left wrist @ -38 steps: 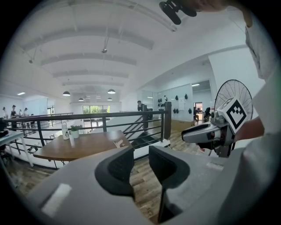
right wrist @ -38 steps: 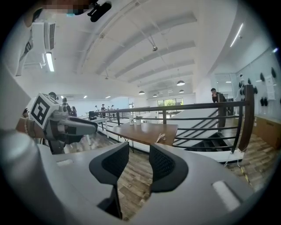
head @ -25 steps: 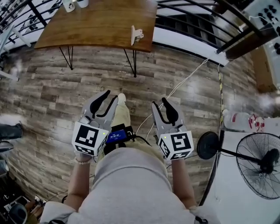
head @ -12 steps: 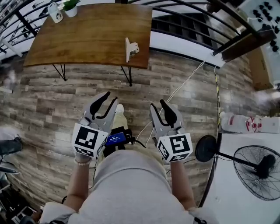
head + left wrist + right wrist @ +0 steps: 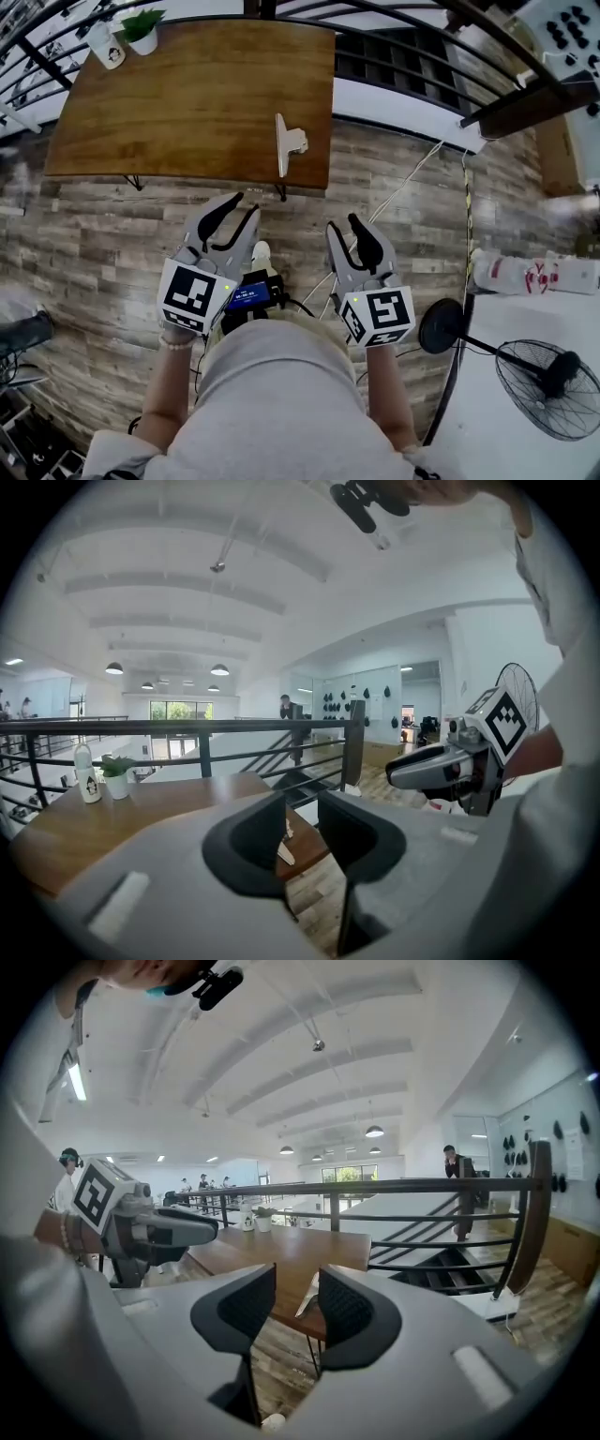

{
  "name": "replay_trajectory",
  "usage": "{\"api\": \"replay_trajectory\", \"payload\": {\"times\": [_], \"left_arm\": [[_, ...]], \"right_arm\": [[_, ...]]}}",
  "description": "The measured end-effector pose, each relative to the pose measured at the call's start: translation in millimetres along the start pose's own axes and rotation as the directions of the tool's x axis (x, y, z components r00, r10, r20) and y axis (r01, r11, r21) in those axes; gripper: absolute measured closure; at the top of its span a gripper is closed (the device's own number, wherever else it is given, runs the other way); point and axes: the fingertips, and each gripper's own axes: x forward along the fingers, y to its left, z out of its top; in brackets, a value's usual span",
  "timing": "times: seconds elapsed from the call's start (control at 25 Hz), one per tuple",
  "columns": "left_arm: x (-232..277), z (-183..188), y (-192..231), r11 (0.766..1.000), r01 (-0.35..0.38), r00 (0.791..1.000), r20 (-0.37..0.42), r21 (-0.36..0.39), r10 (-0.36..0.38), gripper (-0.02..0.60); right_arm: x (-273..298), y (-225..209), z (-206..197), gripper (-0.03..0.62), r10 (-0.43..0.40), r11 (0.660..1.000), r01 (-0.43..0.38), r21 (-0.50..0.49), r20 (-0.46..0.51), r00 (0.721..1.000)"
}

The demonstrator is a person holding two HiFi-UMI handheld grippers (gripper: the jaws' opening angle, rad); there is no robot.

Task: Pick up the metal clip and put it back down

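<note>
You are holding both grippers just short of the table's [image 5: 187,103] near edge. The left gripper [image 5: 234,217] and the right gripper [image 5: 350,239] each have their jaws spread, with nothing between them. The metal clip [image 5: 285,143] lies at the table's near right corner, just inside the near edge, and its handles point toward the right edge.

The step in hand looks like the reach. Pick one gripper and bring it in over the near edge, keeping the jaws wide until they sit on either side of the clip. Close only once you are square to it — a glancing touch could probably slide it off the table, since two edges are so close.

To set it back down, choose a spot further in toward the table's middle, which is bare. The plant [image 5: 142,23] and bottle [image 5: 105,44] sit at the far left corner, well apart from the clip. The railing [image 5: 412,37] runs behind the far edge and past the right edge — so come in from the near side, where the way is open.
</note>
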Motion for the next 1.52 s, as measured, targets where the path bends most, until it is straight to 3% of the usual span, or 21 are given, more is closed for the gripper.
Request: {"api": "replay_trajectory", "payload": {"times": [0.44,0.68,0.8,1.52], "left_arm": [[49,11,57,0.999,0.038,0.999,-0.019,0.025,-0.038,0.483],[58,10,75,0.998,0.033,0.999,-0.013,-0.054,-0.033,0.483],[63,5,77,0.999,0.032,0.999,-0.032,-0.026,-0.033,0.483],[80,-5,89,0.996,-0.052,0.998,-0.051,-0.071,0.048,0.483]], "right_arm": [[67,-20,26,0.444,-0.034,0.999,0.034,-0.003,-0.027,0.999],[85,-22,25,0.445,-0.035,0.999,0.035,-0.001,-0.049,0.998],[91,-25,24,0.445,-0.031,1.0,0.031,0.004,-0.064,0.997],[132,-38,2,0.444,0.099,0.995,-0.097,0.019,-0.147,0.984]]}}
